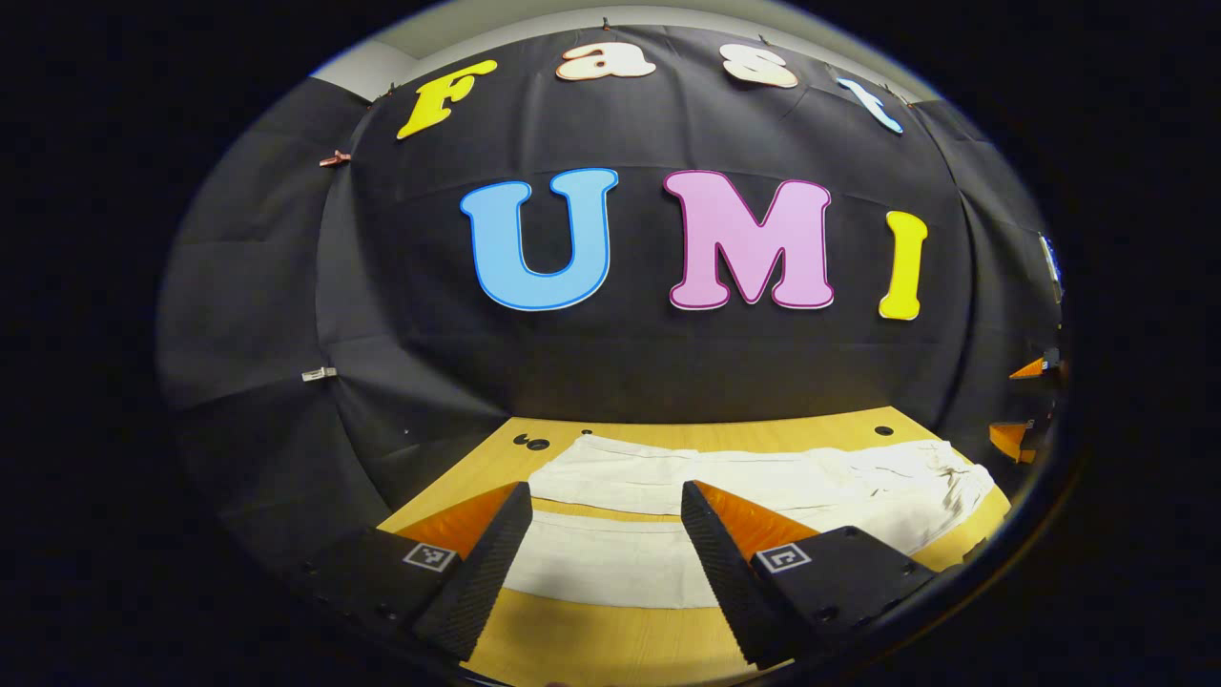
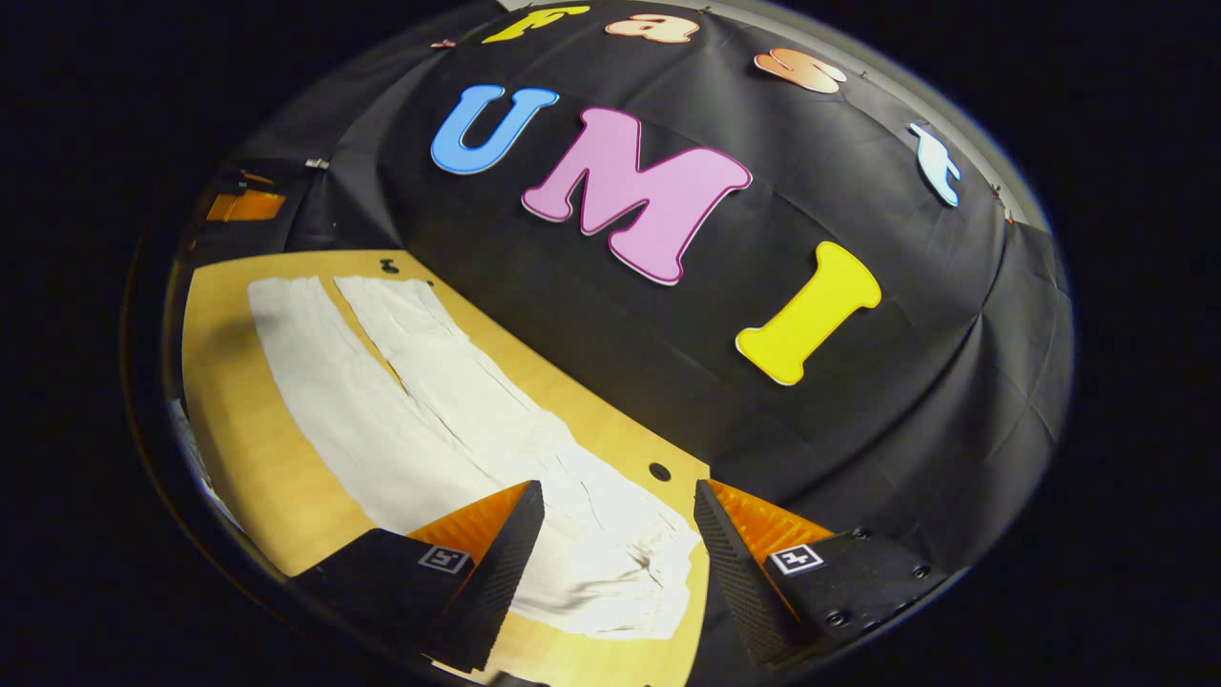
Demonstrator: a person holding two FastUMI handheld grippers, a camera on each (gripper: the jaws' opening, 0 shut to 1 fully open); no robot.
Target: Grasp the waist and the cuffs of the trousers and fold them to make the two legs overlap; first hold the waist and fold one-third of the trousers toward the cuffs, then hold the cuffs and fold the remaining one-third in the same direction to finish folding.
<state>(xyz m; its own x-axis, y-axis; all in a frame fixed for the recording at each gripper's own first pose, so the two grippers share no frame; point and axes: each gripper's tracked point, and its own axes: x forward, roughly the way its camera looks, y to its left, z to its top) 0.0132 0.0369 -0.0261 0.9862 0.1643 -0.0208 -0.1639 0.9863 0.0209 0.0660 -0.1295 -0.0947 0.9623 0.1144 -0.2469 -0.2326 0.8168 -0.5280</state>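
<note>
White cotton-like trousers (image 2: 448, 420) lie spread flat on your light wooden table (image 2: 238, 420), both legs stretched out side by side with a narrow strip of bare wood between them. In the right gripper view the waist end (image 2: 620, 563) sits wrinkled near the table's end, close to your right gripper (image 2: 615, 544), and the two cuffs (image 2: 324, 286) reach toward the far end, by the small dark holes in the tabletop. Your right gripper hangs above the waist with its jaws wide apart, holding nothing; the cloth shows between the fingers, and whether a fingertip touches it cannot be told.

In the left gripper view your left gripper (image 1: 606, 534) is over the table's near edge, jaws wide apart and empty, with the nearer trouser leg (image 1: 610, 563) lying across the gap between its fingers and the farther leg (image 1: 668, 477) beyond it. The waist lies off toward the table's right end in that view.
</note>
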